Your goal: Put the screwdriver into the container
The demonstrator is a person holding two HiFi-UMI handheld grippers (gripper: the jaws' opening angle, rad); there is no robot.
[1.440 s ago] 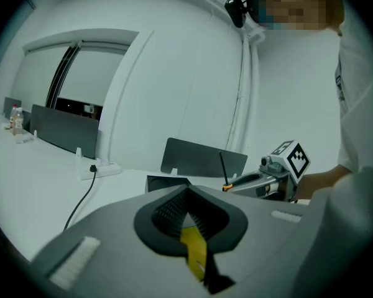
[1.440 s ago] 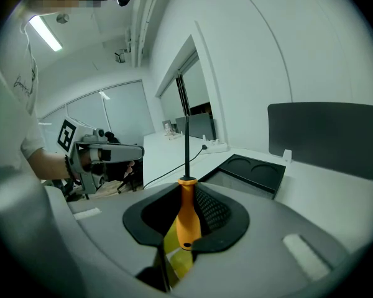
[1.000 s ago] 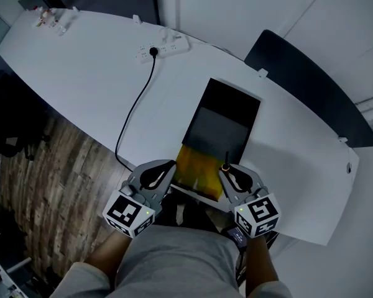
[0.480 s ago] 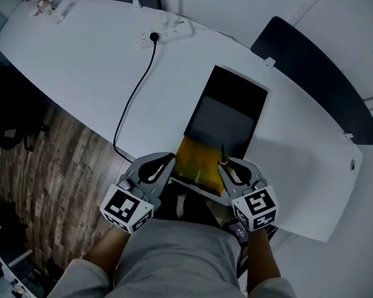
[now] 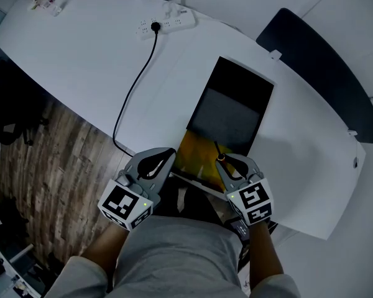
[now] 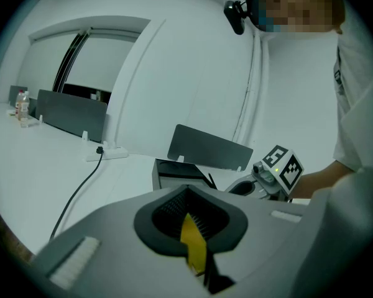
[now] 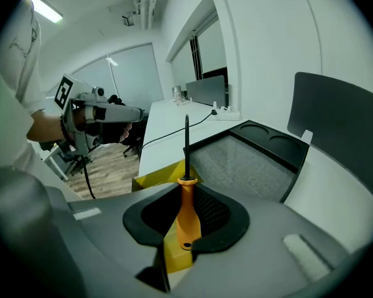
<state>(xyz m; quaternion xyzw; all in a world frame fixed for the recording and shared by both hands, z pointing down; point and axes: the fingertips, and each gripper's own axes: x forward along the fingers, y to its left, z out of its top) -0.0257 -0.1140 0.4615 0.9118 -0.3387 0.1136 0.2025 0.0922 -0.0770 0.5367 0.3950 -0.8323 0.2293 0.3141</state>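
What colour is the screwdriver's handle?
The screwdriver's handle is orange; the right gripper view shows it best.

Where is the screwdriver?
The screwdriver is clamped by its orange handle in the right gripper, by the yellow container's right edge at the black tray's near end, lower middle of the head view.

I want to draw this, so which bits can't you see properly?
- Inside of the yellow container: head view, dim, partly under the right gripper.
- Tip shape of the screwdriver: right gripper view, too small.
- Little things at the far corner: head view, too small.
- Lower end of the cable: head view, hidden behind the left gripper.
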